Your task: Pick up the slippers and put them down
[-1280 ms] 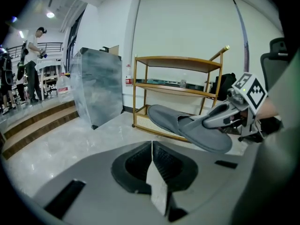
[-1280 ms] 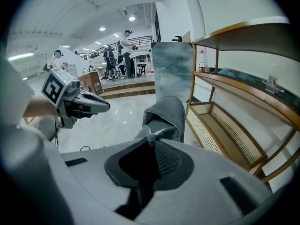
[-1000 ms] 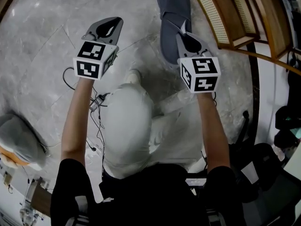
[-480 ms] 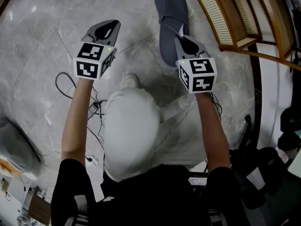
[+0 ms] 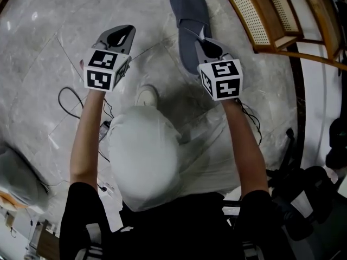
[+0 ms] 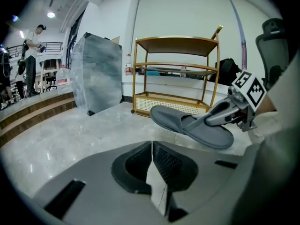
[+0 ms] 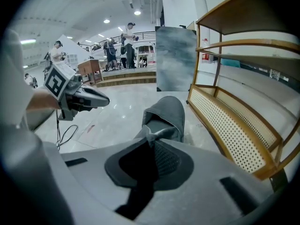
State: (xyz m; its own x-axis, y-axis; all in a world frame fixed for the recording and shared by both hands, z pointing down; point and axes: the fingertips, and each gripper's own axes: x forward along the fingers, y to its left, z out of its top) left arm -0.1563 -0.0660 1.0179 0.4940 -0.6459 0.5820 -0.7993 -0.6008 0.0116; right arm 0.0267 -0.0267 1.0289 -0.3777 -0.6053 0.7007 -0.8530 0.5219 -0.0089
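A grey slipper (image 5: 186, 12) hangs above the marble floor with its toe pointing away from me. My right gripper (image 5: 203, 39) is shut on the edge of its upper strap. In the right gripper view the slipper (image 7: 165, 115) stretches out ahead of the jaws (image 7: 151, 142), which pinch the grey fabric. My left gripper (image 5: 120, 34) is level with it on the left, shut with nothing in it. In the left gripper view its jaws (image 6: 152, 149) meet in a thin line, and the slipper (image 6: 187, 123) hangs from the right gripper (image 6: 220, 114) to the right.
A gold shelf rack (image 5: 260, 15) with a cane-mesh bottom shelf (image 7: 234, 121) stands close on the right. A black cable (image 5: 70, 99) loops on the floor at the left. A grey marbled block (image 6: 96, 74) stands beyond. My white shoe (image 5: 146, 96) is below the grippers.
Both grippers have sunk toward the floor, and the slipper has gone down with the right one. Neither gripper's jaws have changed.
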